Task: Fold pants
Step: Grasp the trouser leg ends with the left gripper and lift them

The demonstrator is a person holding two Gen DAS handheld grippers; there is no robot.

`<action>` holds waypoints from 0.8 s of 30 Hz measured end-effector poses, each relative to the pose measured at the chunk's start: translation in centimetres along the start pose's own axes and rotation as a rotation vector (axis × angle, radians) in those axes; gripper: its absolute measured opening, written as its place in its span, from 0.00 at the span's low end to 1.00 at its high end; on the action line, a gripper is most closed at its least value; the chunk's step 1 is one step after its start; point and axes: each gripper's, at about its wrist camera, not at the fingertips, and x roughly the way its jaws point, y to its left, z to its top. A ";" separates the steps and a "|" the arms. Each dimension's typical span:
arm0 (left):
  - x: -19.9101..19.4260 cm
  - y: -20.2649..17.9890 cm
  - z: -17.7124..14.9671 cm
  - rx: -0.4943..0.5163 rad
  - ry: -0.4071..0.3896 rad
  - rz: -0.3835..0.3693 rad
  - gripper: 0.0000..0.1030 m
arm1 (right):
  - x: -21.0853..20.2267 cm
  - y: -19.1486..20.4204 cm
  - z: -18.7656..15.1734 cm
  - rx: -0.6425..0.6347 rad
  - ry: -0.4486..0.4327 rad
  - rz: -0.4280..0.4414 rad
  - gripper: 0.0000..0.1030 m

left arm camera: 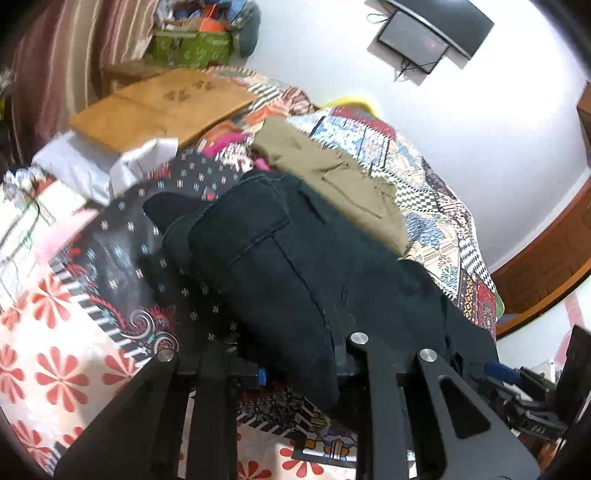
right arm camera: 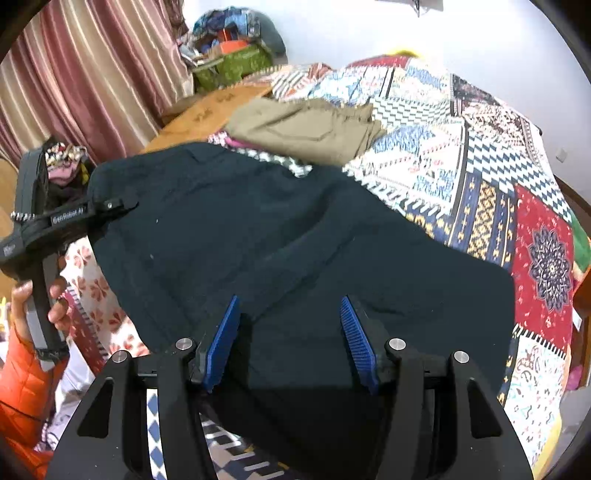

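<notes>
Here green box (right arm camera: 236,64) holds heaped clutter (right arm camera: 225,27).

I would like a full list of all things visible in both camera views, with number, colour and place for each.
dark pants: one, near black, on the bed in front of both tools
khaki pants: one, olive-brown, folded, beyond the dark pants
bedspread: one, multicoloured patchwork, covering the bed
wooden board: one, light brown, far side of the bed
curtain: one, pink and beige stripes, left background
green box: one, behind the bed, clutter on top
left tool: one, black, at the pants' left edge; cloth hides its fingers
right tool: one, black with blue pads, open over the pants
</notes>
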 end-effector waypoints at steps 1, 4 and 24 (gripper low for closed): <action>-0.5 -0.4 0.1 0.015 -0.007 0.004 0.22 | 0.0 0.1 0.1 -0.003 -0.002 0.002 0.51; -2.2 -1.5 0.2 0.057 -0.025 0.003 0.22 | 1.1 0.6 0.0 -0.024 0.036 0.010 0.51; -7.6 -15.7 1.3 0.458 -0.208 -0.051 0.22 | -2.8 -0.5 -2.2 -0.003 -0.022 0.047 0.53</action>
